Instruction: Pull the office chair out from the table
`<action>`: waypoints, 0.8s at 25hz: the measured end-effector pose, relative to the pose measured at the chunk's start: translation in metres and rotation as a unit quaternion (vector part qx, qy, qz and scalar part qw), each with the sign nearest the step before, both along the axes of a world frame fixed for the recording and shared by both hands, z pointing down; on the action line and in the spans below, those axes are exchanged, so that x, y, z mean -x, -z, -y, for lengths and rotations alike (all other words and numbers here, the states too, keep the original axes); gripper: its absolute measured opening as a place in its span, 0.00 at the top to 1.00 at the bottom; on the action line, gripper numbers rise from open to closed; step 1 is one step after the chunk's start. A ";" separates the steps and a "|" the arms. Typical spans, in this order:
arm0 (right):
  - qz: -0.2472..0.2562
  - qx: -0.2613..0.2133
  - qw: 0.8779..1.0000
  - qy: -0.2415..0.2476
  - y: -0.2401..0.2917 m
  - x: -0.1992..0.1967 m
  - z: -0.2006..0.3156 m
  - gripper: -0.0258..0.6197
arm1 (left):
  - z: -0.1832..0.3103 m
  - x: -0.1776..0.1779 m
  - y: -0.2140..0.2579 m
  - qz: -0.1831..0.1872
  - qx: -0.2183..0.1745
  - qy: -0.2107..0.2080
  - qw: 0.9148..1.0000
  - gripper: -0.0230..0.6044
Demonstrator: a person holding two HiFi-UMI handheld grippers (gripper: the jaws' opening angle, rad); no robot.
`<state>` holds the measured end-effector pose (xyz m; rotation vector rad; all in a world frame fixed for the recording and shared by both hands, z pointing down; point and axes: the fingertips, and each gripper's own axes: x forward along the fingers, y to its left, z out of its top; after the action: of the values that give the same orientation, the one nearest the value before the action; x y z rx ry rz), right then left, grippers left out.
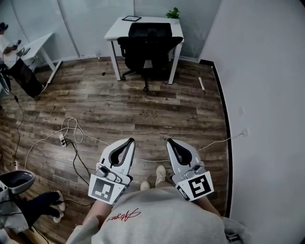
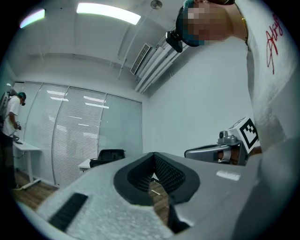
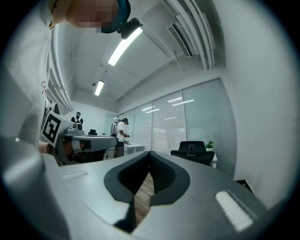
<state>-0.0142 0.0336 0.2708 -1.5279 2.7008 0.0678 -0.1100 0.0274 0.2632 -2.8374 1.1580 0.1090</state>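
Observation:
A black office chair (image 1: 148,45) stands tucked under a white table (image 1: 143,27) at the far end of the room. It also shows far off as the chair (image 2: 107,156) in the left gripper view and the chair (image 3: 193,151) in the right gripper view. My left gripper (image 1: 131,141) and right gripper (image 1: 169,141) are held side by side near my body, pointing level toward the chair, a long way short of it. Both are shut with nothing between the jaws.
White cables and a power strip (image 1: 62,139) lie on the wooden floor to the left. A second white desk (image 1: 38,47) with a person (image 1: 7,50) beside it is at far left. A white wall (image 1: 262,95) runs along the right. A small plant (image 1: 173,13) sits on the table.

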 end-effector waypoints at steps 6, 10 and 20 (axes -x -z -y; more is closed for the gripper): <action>0.007 0.006 1.000 -0.005 -0.006 0.000 -0.001 0.96 | 0.002 0.005 -0.005 0.001 0.008 0.006 1.000 0.98; 0.000 0.002 1.000 -0.012 -0.004 -0.012 0.011 0.96 | 0.014 -0.006 0.002 -0.016 0.002 0.007 1.000 0.98; -0.007 0.001 1.000 -0.004 0.006 -0.067 0.072 0.96 | 0.074 -0.062 0.016 -0.018 -0.013 0.011 1.000 0.98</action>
<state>0.0528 -0.0388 0.2651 -1.5456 2.7069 0.0760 -0.0484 -0.0463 0.2476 -2.8109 1.1854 0.1731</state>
